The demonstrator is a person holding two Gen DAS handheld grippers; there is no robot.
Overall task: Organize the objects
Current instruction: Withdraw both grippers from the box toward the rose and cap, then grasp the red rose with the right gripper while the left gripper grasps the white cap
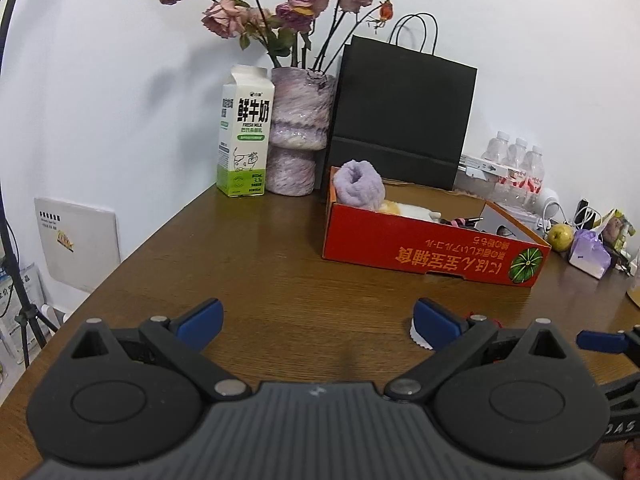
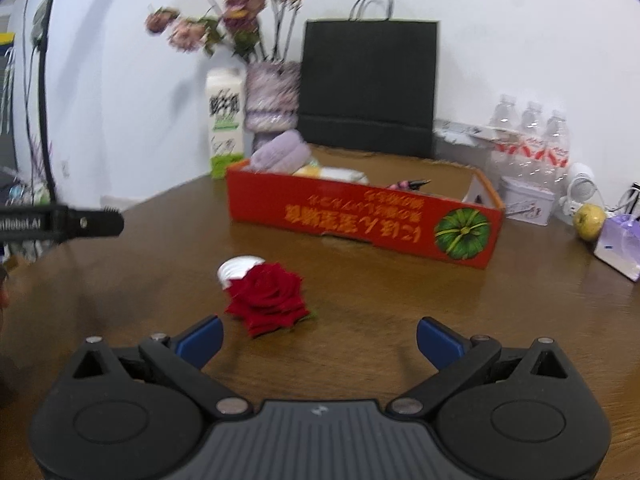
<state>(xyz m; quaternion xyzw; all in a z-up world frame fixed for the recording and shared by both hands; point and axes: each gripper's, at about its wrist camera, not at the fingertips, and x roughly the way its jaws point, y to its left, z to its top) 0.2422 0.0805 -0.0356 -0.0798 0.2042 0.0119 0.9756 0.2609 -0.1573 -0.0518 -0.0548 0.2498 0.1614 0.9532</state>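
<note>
A red cardboard box (image 1: 420, 250) (image 2: 360, 220) lies on the brown wooden table (image 1: 260, 264) (image 2: 380, 300). It holds a rolled lilac towel (image 1: 360, 186) (image 2: 282, 154), something yellow and white, and some dark small items. In the right wrist view a red rose head (image 2: 266, 298) rests on the table beside a white ribbed lid (image 2: 238, 268), just ahead of my right gripper (image 2: 320, 344), which is open and empty. My left gripper (image 1: 318, 322) is open over bare table. The white lid (image 1: 416, 334) peeks out behind its right finger. The right gripper's blue fingertip (image 1: 600, 340) shows at the far right.
Along the back wall stand a milk carton (image 1: 244, 132) (image 2: 225, 120), a vase of dried roses (image 1: 298, 128) (image 2: 272, 96) and a black paper bag (image 1: 400, 116) (image 2: 368, 84). Water bottles (image 1: 516, 172) (image 2: 528, 140), a yellow fruit (image 1: 560, 236) (image 2: 588, 216) and a lilac pouch (image 1: 590, 254) crowd the right.
</note>
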